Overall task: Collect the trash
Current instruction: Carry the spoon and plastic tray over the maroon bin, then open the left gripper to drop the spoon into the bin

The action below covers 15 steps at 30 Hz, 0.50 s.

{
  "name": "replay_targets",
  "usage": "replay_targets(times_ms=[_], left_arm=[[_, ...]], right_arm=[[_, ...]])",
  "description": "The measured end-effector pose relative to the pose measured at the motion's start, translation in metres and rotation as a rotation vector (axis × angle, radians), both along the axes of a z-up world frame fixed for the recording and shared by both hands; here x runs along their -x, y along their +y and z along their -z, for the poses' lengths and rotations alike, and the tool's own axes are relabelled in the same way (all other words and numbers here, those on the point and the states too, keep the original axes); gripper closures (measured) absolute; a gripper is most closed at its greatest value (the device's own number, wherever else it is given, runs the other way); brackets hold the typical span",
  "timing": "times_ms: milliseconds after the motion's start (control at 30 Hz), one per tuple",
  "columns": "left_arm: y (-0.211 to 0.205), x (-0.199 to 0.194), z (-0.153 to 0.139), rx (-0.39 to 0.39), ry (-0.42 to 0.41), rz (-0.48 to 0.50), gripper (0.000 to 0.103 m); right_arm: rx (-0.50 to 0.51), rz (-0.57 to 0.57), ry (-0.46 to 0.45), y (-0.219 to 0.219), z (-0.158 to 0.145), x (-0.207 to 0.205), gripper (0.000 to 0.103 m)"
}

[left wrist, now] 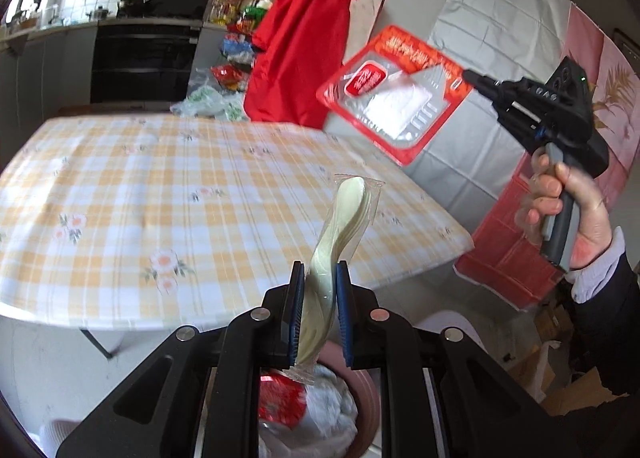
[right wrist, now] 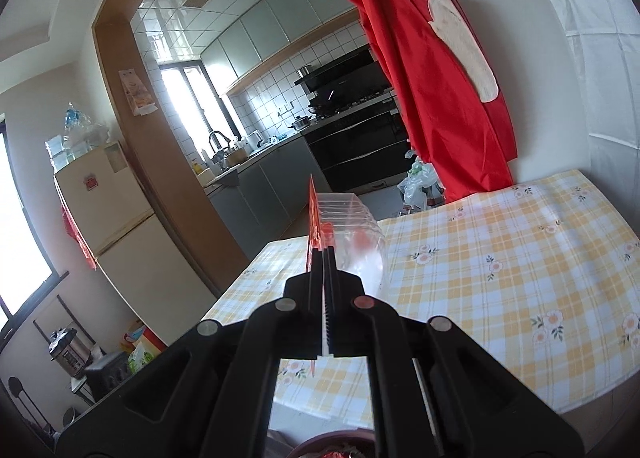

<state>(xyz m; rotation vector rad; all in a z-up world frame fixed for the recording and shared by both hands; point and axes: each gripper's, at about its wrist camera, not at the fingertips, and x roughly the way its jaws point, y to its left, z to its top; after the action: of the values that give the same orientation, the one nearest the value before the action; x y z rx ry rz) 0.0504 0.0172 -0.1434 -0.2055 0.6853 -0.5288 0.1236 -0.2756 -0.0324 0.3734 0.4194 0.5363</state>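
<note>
Left gripper (left wrist: 320,278) jaws are clamped on a wrapped spoon (left wrist: 344,218), held upright above a bin (left wrist: 366,410). Right gripper (right wrist: 325,258) jaws are clenched on a blister pack (right wrist: 352,234) over the checked surface (right wrist: 500,270).

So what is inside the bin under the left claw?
The bin holds white plastic bags and something red and shiny. The claw's frame hides the rest.
</note>
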Motion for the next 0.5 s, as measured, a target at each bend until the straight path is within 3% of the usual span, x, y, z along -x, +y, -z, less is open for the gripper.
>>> replay_targets(times_ms=[333, 400, 467, 500], left_arm=[[-0.033, 0.01, 0.029, -0.018, 0.084, 0.096, 0.087], [-0.039, 0.011, 0.031, -0.02, 0.085, 0.112, 0.078], [-0.04, 0.013, 0.029, -0.029, 0.074, 0.108, 0.054], [-0.04, 0.014, 0.027, -0.035, 0.065, 0.098, 0.05]], right_arm=[[0.003, 0.002, 0.002, -0.007, 0.005, 0.039, 0.098], [0.001, 0.002, 0.008, -0.01, 0.008, 0.043, 0.098], [-0.001, 0.002, 0.015, -0.011, 0.011, 0.045, 0.098], [-0.002, 0.002, 0.017, -0.011, 0.012, 0.046, 0.098]])
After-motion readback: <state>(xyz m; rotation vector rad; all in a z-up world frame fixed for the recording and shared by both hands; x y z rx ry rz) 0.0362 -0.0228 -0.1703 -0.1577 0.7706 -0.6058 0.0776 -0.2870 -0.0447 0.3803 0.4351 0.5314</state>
